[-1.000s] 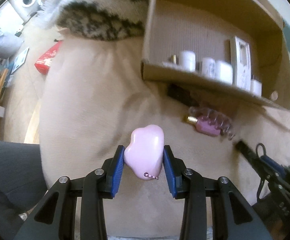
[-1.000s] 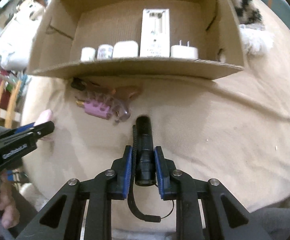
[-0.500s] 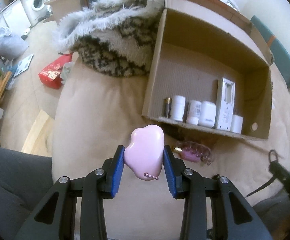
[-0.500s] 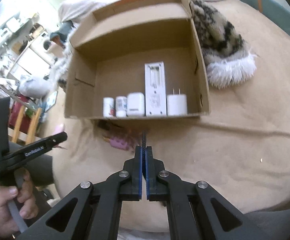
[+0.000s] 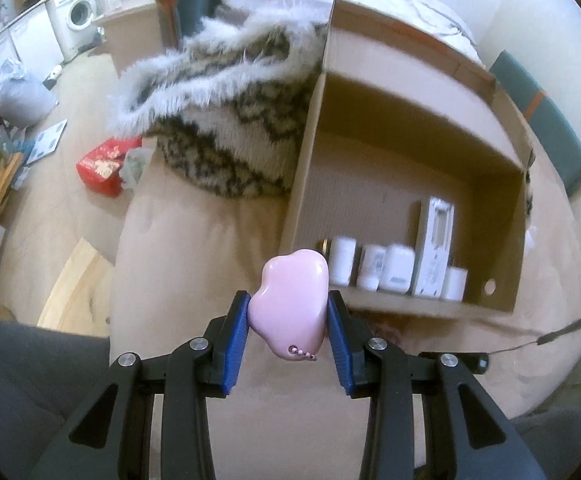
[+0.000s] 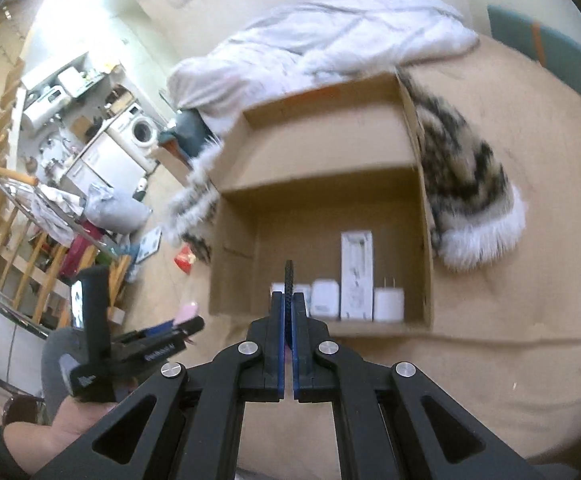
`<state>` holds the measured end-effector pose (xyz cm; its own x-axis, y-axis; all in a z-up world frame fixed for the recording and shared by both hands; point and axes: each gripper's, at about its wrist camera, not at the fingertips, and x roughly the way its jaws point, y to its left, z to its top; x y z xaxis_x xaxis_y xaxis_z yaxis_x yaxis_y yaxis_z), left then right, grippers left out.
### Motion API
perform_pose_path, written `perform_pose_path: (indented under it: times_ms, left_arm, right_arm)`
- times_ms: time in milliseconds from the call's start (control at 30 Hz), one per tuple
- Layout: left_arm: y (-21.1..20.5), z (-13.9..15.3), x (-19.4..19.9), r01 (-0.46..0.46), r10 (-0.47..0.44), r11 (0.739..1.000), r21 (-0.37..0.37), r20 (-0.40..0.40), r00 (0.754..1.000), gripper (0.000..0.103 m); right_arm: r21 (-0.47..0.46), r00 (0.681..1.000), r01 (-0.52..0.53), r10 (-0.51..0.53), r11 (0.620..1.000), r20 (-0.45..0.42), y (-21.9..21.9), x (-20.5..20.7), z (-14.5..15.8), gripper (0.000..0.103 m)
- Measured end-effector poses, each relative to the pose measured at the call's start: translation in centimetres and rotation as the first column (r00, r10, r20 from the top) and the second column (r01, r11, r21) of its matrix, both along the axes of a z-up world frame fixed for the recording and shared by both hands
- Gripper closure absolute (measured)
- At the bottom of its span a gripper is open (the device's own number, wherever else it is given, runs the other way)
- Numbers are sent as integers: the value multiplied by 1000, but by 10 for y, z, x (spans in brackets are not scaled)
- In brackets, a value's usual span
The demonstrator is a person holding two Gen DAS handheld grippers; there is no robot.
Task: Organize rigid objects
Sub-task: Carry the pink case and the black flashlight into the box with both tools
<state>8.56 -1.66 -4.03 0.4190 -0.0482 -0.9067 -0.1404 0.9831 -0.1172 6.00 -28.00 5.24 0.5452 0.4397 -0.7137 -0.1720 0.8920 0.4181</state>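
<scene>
change: both tongs have come up off the beige bed (image 6: 510,320), and the open cardboard box (image 5: 410,92) now sits lower and smaller in both views than a second ago.
left tongs (image 5: 288,320): closed partway on a pink heart-shaped case (image 5: 290,304), blue pads pressing both its sides; the grip matches the earlier frames.
right tongs (image 6: 289,320): shut tight on a thin black strap (image 6: 289,280), which sticks up at 12 o'clock between the blades; a second ago they stood wider around the black torch body itself, which is hidden now.
box contents: white bottles, a white plug (image 6: 388,304) and a tall white pack (image 6: 356,276) stand in a row along the near wall.
meaning: both items look lifted and ready to go into the box; the strap hold seems loose, so the torch may swing.
</scene>
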Motion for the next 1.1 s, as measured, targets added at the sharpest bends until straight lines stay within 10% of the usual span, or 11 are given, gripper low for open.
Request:
perform_pose_path:
  times_ms: [467,1100]
  left_arm:
    - [-32,51,53,63,-67,997,35,108,992,68]
    - [-65,-34,92,176,-178,980,89,11,984,69]
  right_arm:
    - [-12,985,18,-16,1000,171,-9,51,93,100]
    - [-12,998,49,-49,999,-34,-11,111,-45,100]
